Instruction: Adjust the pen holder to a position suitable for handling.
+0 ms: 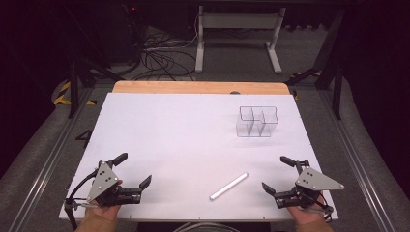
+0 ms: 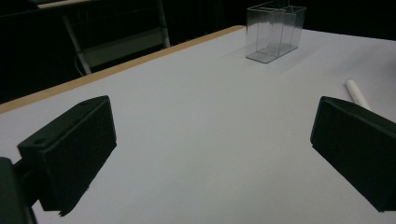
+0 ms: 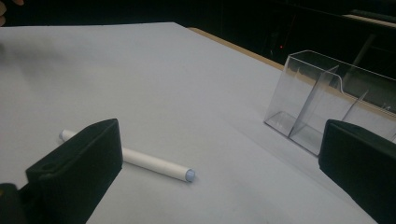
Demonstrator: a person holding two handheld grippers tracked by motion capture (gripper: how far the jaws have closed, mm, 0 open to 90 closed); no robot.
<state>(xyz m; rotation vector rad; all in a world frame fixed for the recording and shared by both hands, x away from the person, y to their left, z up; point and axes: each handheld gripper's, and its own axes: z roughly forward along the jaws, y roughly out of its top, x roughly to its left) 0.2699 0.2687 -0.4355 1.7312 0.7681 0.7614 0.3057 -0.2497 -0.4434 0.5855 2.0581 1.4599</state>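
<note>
A white marker pen [image 1: 228, 186] lies flat on the white table top [image 1: 183, 130], near the front edge and right of centre. A clear plastic organiser [image 1: 257, 121] with several compartments stands upright at the back right and holds nothing. My left gripper [image 1: 133, 169] rests at the front left corner, jaws wide apart with nothing between them. At the front right my right gripper [image 1: 278, 175] is open too, a short way right of the pen. In the right gripper view the pen [image 3: 149, 162] passes behind the left jaw, and the organiser [image 3: 327, 105] stands beyond.
A wooden strip [image 1: 200, 87] runs along the table's far edge. Beyond it stand a white desk frame [image 1: 239, 34] and loose cables [image 1: 162, 58] on the grey floor. Metal rails [image 1: 53, 150] flank the table on both sides.
</note>
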